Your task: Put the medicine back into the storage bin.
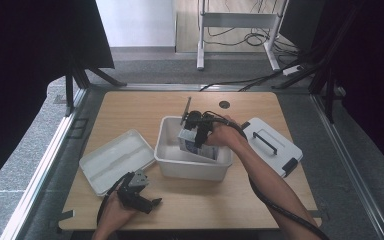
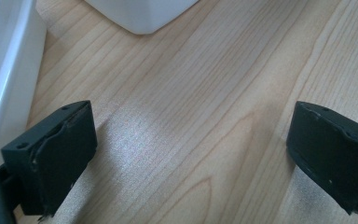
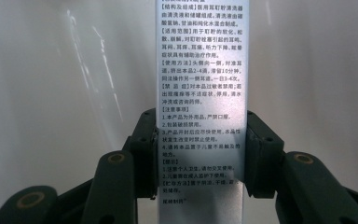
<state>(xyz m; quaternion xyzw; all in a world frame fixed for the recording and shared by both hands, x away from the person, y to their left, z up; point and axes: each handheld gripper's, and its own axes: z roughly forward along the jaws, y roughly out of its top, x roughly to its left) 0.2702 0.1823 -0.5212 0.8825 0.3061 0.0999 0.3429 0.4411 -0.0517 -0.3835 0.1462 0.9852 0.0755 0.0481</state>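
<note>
**A:** High view: right tool [image 1: 198, 131] is down inside the white bin [image 1: 172, 162] mid-counter, clamped on a box [image 1: 189, 141] that sits tilted in the bin. Left tool [image 1: 147, 202] is low at the near edge of the counter [image 1: 260, 200], close to the tray [image 1: 115, 159].

**B:** Grip confirmed?

**A:** Right gripper view settles it. Both pads press the narrow sides of the box [image 3: 200, 93], white bin wall behind it. That view also shows the box face carries dense printed text, which the high view is too small to resolve.

**B:** Left tool state?

**A:** Left gripper view: jaws spread wide, nothing between them, bare wood grain of the counter [image 2: 191, 116] underneath. Tray edge [image 2: 4, 70] runs along the left, a bin corner [image 2: 140, 16] sits at top. The high view gives the layout instead: tray left of the bin, a lid with handle [image 1: 272, 145] right of it, just beside the right forearm.

**B:** Is the box touching the bin floor?

**A:** Can't tell, the hand and tool cover it.
</note>
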